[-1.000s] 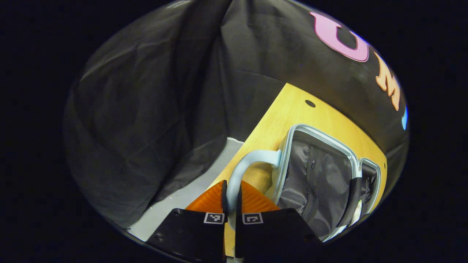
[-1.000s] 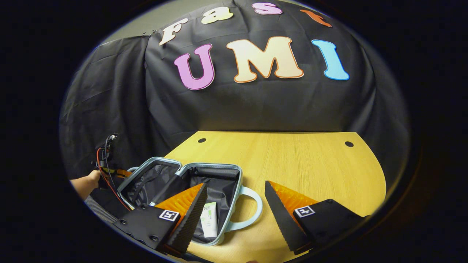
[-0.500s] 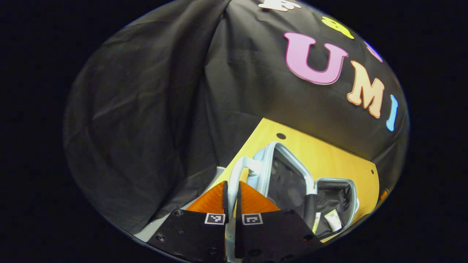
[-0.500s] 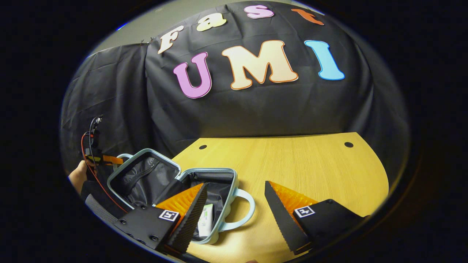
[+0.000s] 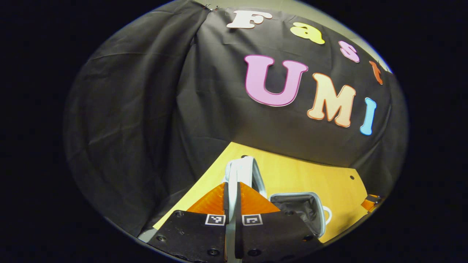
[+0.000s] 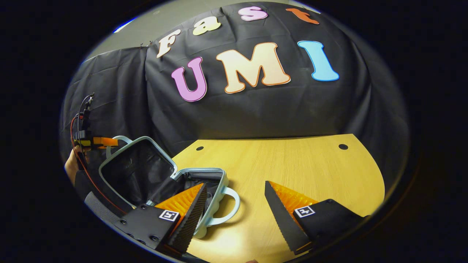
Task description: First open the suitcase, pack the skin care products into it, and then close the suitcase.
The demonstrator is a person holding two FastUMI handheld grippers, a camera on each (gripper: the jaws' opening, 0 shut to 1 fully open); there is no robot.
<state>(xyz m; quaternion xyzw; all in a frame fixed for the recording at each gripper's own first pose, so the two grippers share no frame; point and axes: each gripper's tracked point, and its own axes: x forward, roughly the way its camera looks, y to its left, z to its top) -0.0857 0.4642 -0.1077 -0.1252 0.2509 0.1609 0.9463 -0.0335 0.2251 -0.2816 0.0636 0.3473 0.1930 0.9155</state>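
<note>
A pale blue suitcase [image 6: 164,175] sits at the left edge of a wooden worktop [image 6: 292,168], its base flat and its dark-lined lid [image 6: 135,170] raised at a slant. The left gripper [image 5: 233,188] is clamped on the lid's handle [image 5: 243,171], with a hand [image 6: 70,166] behind it. The right gripper [image 6: 234,201] hangs spread wide over the worktop's front edge, just right of the suitcase, grasping nothing.

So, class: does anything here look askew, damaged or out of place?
Nothing looks damaged or spilled. The suitcase lid stands half raised over the base because the left gripper has its jaws shut on the lid handle. The right gripper hangs open over the table.
</note>
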